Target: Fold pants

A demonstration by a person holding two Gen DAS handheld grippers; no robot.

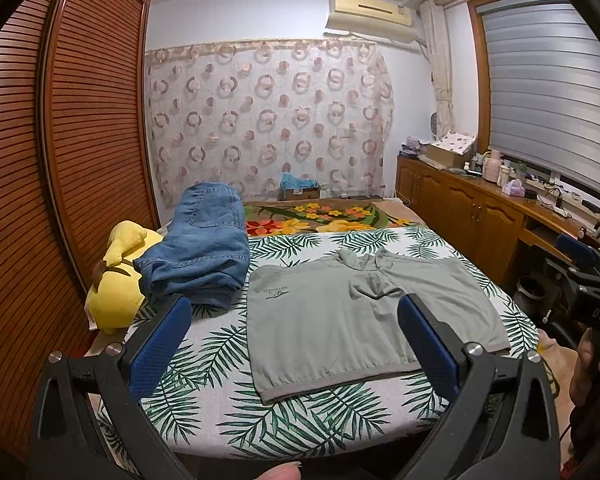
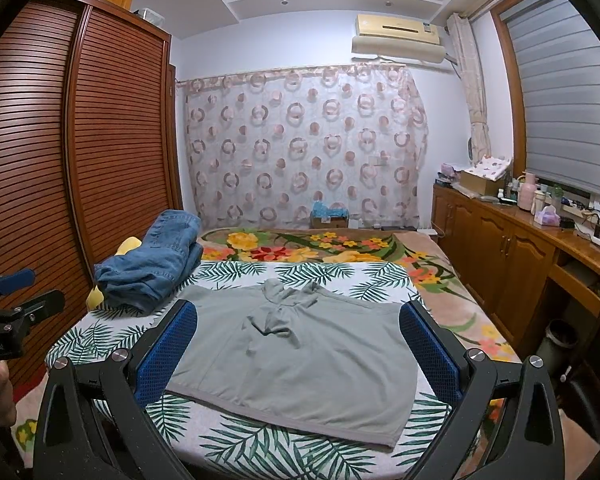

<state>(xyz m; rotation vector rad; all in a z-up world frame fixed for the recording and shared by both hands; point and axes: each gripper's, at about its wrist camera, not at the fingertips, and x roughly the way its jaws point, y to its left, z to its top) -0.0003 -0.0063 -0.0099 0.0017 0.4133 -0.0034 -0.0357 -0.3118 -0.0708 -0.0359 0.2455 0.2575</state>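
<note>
Grey-green pants [image 1: 352,316] [image 2: 300,344] lie spread flat on the palm-leaf sheet, waistband nearest me, with a small dark logo at their left and a rumpled bunch of cloth at the far middle. My left gripper [image 1: 296,320] hovers open in front of and above the near edge, nothing between its blue pads. My right gripper [image 2: 298,328] is open too, held over the near edge of the pants with empty jaws. The other gripper shows at the edge of each view, held by a hand.
Folded blue jeans [image 1: 204,252] [image 2: 152,268] sit at the bed's left, leaning on a yellow plush toy [image 1: 118,276]. A floral blanket [image 2: 320,248] covers the far bed. A louvred wardrobe [image 1: 80,120] stands on the left, a wooden cabinet [image 2: 512,248] with clutter on the right.
</note>
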